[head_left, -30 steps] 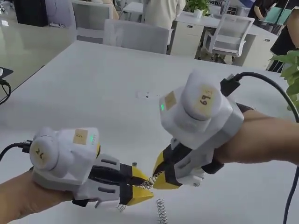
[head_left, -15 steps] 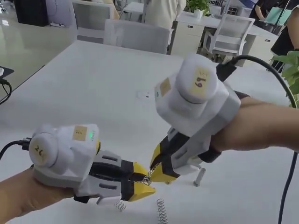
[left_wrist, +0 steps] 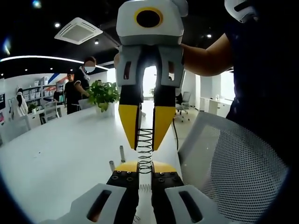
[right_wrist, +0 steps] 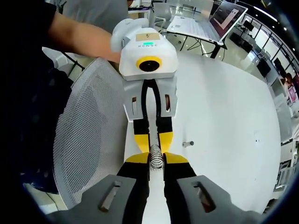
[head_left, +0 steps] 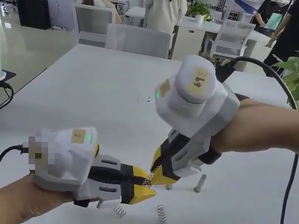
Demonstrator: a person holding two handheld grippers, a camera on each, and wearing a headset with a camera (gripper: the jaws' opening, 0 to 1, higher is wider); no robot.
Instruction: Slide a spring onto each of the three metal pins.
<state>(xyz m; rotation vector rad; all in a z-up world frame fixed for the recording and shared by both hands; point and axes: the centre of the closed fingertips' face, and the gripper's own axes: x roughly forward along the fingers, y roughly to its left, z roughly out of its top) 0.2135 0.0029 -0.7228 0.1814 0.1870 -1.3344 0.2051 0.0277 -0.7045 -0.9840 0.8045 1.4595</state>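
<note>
While the left gripper point(head_left: 145, 185) and right gripper point(head_left: 155, 173) each clamp an end of one spring point(head_left: 149, 179), its axis running tip to tip, two pins point(head_left: 199, 183) stand on the table point(head_left: 93, 93) nearest the right gripper

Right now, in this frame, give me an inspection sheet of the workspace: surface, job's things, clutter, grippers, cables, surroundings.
Surface: white table.
Job's things: spring held between both grippers; two loose springs on the table; two metal pins, bare.
Clutter: small mark mid-table, too small to identify.
Grippers: left gripper and right gripper tip to tip, each shut on the spring.
Cables: black cable from the right gripper; second cable behind the left.
Surroundings: office chairs, desks, plant, people standing.
</note>
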